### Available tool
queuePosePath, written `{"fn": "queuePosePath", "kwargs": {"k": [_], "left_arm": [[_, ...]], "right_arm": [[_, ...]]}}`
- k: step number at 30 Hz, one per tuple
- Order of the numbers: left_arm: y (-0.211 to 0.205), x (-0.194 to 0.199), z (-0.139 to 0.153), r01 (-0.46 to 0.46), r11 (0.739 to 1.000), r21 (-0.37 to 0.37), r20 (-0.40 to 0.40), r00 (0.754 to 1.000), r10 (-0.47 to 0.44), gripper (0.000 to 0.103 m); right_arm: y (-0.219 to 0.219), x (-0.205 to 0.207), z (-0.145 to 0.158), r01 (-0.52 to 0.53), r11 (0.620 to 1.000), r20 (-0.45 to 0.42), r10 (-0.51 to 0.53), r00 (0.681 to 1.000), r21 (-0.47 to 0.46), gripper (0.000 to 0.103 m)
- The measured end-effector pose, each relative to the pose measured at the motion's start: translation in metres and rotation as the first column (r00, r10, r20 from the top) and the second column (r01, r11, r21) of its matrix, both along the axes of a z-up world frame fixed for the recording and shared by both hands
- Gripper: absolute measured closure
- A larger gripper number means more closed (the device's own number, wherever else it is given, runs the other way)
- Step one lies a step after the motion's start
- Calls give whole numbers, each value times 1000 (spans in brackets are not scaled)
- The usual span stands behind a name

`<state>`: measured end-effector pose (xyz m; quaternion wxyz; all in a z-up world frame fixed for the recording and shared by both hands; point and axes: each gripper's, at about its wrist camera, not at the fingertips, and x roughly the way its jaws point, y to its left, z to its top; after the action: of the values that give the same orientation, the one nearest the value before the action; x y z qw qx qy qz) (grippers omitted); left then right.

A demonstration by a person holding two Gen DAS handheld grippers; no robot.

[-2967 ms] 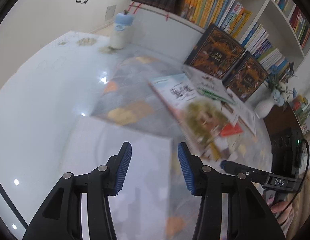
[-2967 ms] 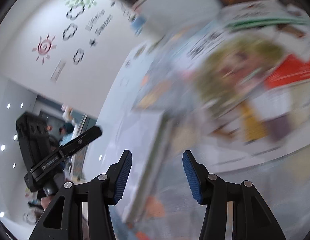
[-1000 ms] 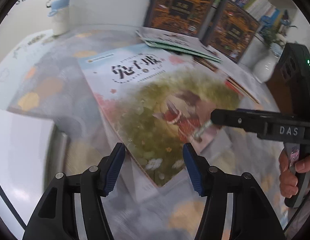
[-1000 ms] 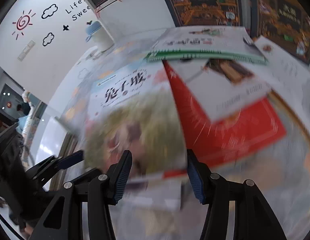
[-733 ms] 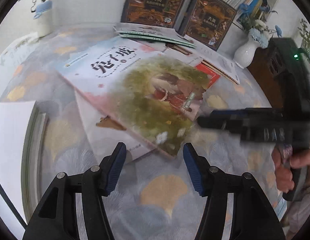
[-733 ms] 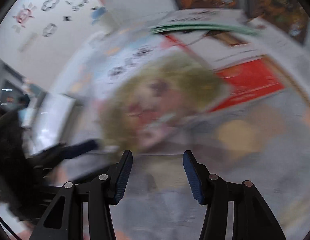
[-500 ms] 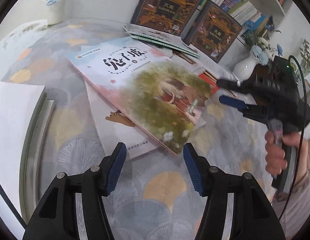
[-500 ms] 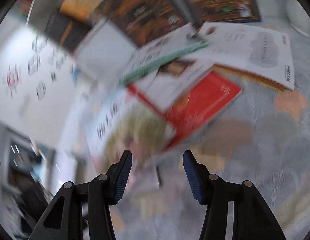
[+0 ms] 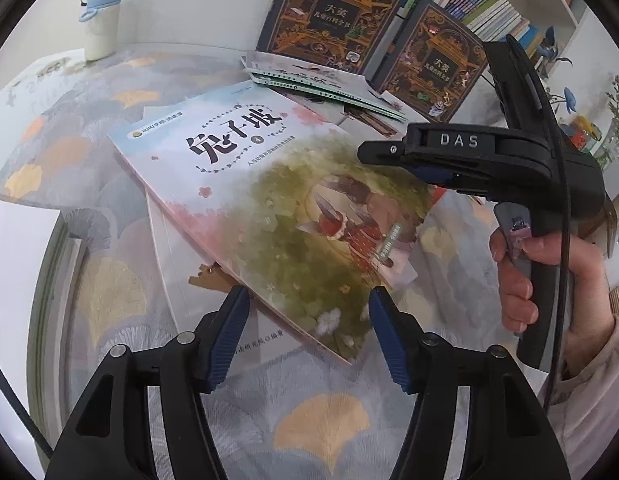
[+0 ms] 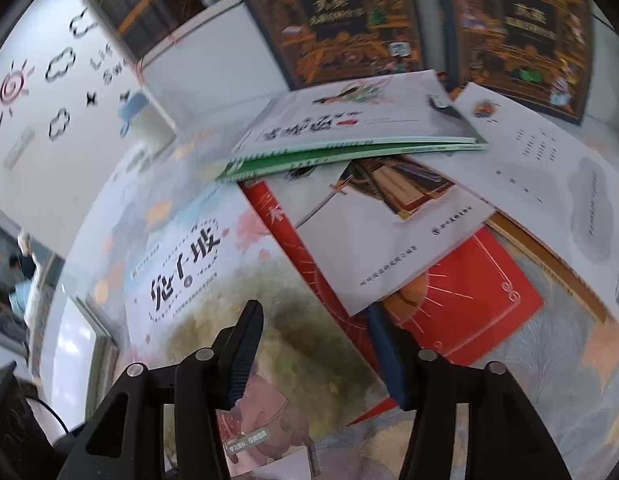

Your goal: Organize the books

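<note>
A picture book with a pale blue top, a black title and a green meadow lies slanted on a white book. My left gripper hovers at its near corner. Its jaws are opening; the corner shows between the blue pads, which do not press on it. A hand holds my right gripper over the book's right part. In the right wrist view that gripper stands open above the picture book, one finger over the cover, the other by the edge beside a red book.
A white book with a sword, green-edged books and a white sheet overlap behind. Two dark ornate books lean on the bookshelf. A white bottle with a blue lid stands far left. A white slab lies at left.
The right gripper has swung back in from the right and now hangs over the picture book. My left gripper has come closer to the book's near corner, its jaws a little wider.
</note>
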<state>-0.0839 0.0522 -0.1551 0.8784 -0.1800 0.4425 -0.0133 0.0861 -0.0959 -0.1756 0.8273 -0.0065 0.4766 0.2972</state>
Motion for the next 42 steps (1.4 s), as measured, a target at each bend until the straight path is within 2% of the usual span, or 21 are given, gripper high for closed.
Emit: {"fn": "queuePosePath", "kwargs": {"k": [3, 7, 8, 11, 12, 14, 16, 18, 19, 21, 23, 25, 27, 29, 30, 31, 32, 34, 38, 41, 42], "left_arm": [[1, 1, 0, 1, 1000, 2, 1, 1000, -1, 39], [3, -2, 1, -1, 998, 58, -11, 1000, 1, 39], [3, -3, 1, 14, 998, 66, -19, 1000, -12, 39], [1, -8, 2, 95, 995, -14, -28, 995, -95, 39], [-1, -11, 2, 112, 994, -19, -30, 993, -112, 39], [-8, -17, 1, 136, 990, 29, -33, 990, -135, 39], [-12, -22, 1, 153, 987, 55, -36, 988, -151, 39], [-11, -31, 2, 167, 984, 59, -50, 985, -164, 39], [-9, -35, 3, 165, 984, 68, -58, 985, -162, 39], [-4, -43, 8, 133, 982, 132, -66, 990, -125, 39], [3, -44, 14, 113, 981, 157, -61, 993, -104, 39], [16, -43, 22, 81, 987, 140, -46, 996, -75, 38], [31, -38, 31, 54, 992, 113, -25, 998, -51, 37], [44, -31, 35, 11, 994, 112, -12, 1000, -9, 36], [52, -24, 35, -9, 994, 108, -21, 1000, 11, 37], [60, -17, 34, -27, 995, 95, -31, 999, 30, 37], [68, -10, 33, -39, 997, 73, -32, 999, 42, 37], [78, -3, 31, -57, 997, 55, -39, 997, 59, 37], [94, 13, 24, -121, 990, 68, -83, 989, 126, 39], [103, 21, 18, -117, 993, 29, -98, 988, 120, 40], [105, 24, 19, -127, 991, 36, -97, 987, 130, 40]], "right_arm": [[11, -3, -1, -86, 994, 8, 87, 996, -60, 47], [12, -18, -2, -151, 984, -3, 151, 988, -98, 47], [13, -23, -2, -158, 982, -4, 159, 987, -103, 47], [17, -40, -4, -211, 975, -27, 210, 977, -71, 46], [18, -48, -4, -232, 971, -32, 230, 973, -66, 46], [21, -62, -5, -244, 965, -26, 243, 970, -96, 47], [20, -71, -7, -260, 962, -52, 256, 965, -80, 47], [17, -79, -22, -319, 948, -188, 312, 931, -6, 50], [15, -84, -23, -327, 945, -178, 322, 930, 4, 51], [13, -85, -20, -307, 950, -127, 299, 946, -54, 51], [5, -78, -20, -247, 969, -125, 242, 962, -29, 51], [-5, -63, -25, -182, 980, -191, 195, 962, 83, 51], [-11, -53, -28, -139, 971, -242, 185, 952, 195, 51], [-13, -50, -29, -116, 967, -254, 173, 952, 227, 52], [-14, -49, -27, -118, 962, -252, 181, 951, 245, 56], [-14, -50, -27, -120, 958, -261, 189, 947, 259, 64], [-14, -50, -28, -119, 953, -279, 199, 939, 277, 65], [-9, -53, -33, -122, 958, -304, 201, 931, 259, 65], [1, -49, -28, -146, 960, -274, 211, 938, 240, 65], [5, -40, -27, -126, 959, -277, 196, 941, 253, 65], [8, -35, -28, -123, 958, -280, 197, 939, 260, 65]]}}
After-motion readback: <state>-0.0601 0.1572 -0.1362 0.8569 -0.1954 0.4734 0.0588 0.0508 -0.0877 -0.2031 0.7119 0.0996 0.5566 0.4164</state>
